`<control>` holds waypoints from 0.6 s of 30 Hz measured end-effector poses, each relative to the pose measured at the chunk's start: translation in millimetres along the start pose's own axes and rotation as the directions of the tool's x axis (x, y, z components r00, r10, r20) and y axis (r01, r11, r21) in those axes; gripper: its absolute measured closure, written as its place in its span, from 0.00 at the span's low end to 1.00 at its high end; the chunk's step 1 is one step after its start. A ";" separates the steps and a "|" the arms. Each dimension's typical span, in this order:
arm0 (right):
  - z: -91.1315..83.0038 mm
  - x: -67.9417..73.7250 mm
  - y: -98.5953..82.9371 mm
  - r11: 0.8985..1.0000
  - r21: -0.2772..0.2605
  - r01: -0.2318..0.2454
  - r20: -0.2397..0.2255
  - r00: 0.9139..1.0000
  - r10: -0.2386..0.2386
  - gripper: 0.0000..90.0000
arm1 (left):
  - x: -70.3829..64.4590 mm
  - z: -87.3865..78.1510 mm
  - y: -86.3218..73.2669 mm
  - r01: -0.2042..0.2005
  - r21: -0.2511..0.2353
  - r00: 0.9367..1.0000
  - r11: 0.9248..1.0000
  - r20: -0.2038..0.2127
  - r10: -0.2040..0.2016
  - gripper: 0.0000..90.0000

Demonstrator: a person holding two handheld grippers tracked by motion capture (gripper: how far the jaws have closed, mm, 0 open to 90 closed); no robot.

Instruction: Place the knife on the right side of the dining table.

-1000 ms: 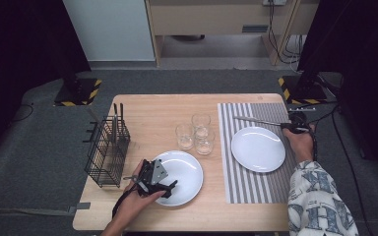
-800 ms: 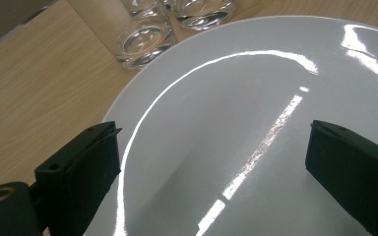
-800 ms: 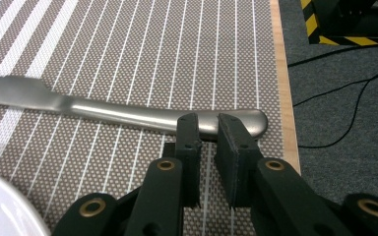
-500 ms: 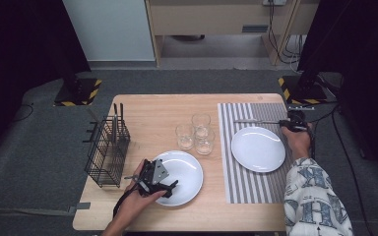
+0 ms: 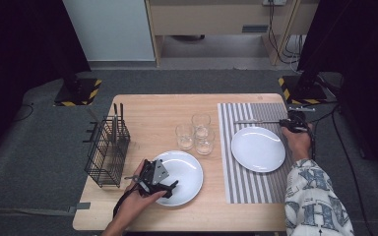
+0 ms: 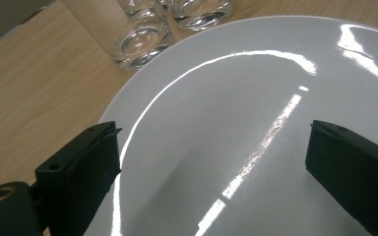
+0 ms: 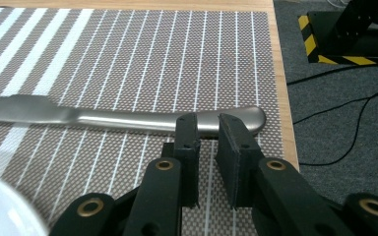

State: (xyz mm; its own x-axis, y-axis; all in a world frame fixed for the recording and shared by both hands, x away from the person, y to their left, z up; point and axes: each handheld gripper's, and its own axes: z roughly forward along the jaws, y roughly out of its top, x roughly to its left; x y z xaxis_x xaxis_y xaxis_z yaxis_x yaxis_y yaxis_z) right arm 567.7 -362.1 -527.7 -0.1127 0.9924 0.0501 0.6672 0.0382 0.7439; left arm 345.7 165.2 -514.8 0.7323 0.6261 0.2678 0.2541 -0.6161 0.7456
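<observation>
A silver knife (image 5: 256, 121) lies flat on the striped placemat (image 5: 248, 187), just beyond a white plate (image 5: 258, 148). My right gripper (image 5: 289, 123) is at the knife's handle end. In the right gripper view its jaws (image 7: 207, 123) stand barely open, a narrow gap between them, with their tips over the knife handle (image 7: 236, 117). My left gripper (image 5: 170, 189) rests on the near-left rim of a second white plate (image 5: 184, 169). Its jaws (image 6: 211, 162) are wide apart over the bare plate (image 6: 236, 98).
Three clear glasses (image 5: 195, 132) stand together mid-table, just past the left plate. A black wire cutlery basket (image 5: 107, 147) with utensils in it stands at the table's left edge. The right table edge (image 7: 281, 98) runs close beside the knife handle.
The knife has swung slightly and now lies parallel to the table's far edge, and the right gripper shifted a little with it. The left gripper has not moved.
</observation>
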 end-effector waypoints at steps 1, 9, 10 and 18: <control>-2.4 0.2 -0.6 1.000 -0.001 0.004 -0.003 1.000 -0.004 0.87 | -0.1 0.1 0.0 -0.001 0.000 1.000 1.000 0.000 0.001 0.06; -23.6 8.5 -11.3 0.999 -0.004 0.044 -0.012 0.999 -0.044 0.84 | -0.7 -2.2 2.9 -0.009 -0.017 1.000 1.000 0.000 0.009 0.06; -27.7 10.1 -12.4 0.999 -0.004 0.051 -0.016 0.999 -0.051 0.83 | -0.9 -2.8 3.2 -0.011 -0.019 1.000 1.000 -0.001 0.011 0.06; -55.3 19.3 -15.4 0.998 -0.048 0.051 -0.038 0.998 -0.053 0.78 | -0.6 -6.0 5.1 -0.025 -0.033 1.000 0.999 -0.007 0.025 0.06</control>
State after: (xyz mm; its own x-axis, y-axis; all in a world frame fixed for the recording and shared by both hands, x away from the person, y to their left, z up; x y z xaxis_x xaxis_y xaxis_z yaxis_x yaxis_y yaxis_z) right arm 514.6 -350.0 -501.3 -0.1754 0.9838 0.0357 0.6242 0.0831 0.7768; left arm 342.8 164.6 -507.5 0.7337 0.6140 0.2909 0.2146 -0.6157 0.7582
